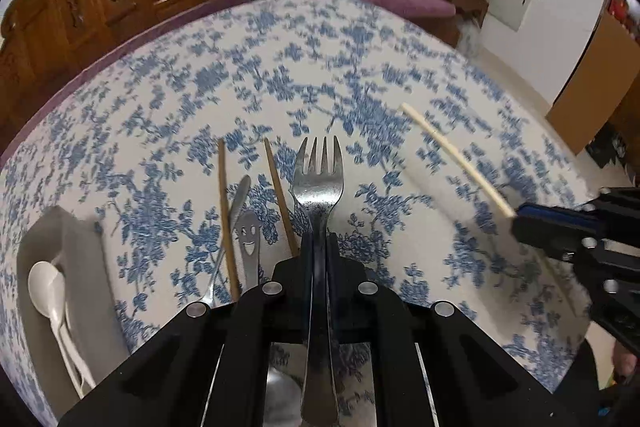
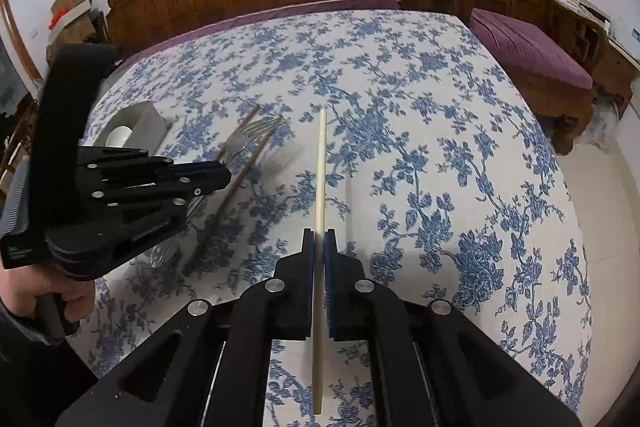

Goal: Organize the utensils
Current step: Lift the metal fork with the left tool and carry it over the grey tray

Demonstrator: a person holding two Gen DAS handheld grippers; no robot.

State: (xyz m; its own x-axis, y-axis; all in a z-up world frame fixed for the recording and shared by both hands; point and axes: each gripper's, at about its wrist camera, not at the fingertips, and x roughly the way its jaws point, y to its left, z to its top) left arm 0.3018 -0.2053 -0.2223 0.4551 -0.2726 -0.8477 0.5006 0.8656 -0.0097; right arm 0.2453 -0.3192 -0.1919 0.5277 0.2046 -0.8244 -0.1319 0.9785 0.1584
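Left hand-held gripper [image 1: 319, 241] clamped on a metal fork [image 1: 318, 171], tines forward, held above the bench [image 1: 360, 47]. Right hand-held gripper [image 2: 319, 239] pinches a pale chopstick [image 2: 320, 163], pointing ahead. Two brown chopsticks [image 1: 280, 193] lie just left of the fork.

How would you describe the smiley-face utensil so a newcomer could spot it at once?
Start at the grey tray on the blue floral tablecloth, left of the left gripper holding the fork. Between two brown chopsticks lies a metal utensil. Only it has a cut-out smiling face.
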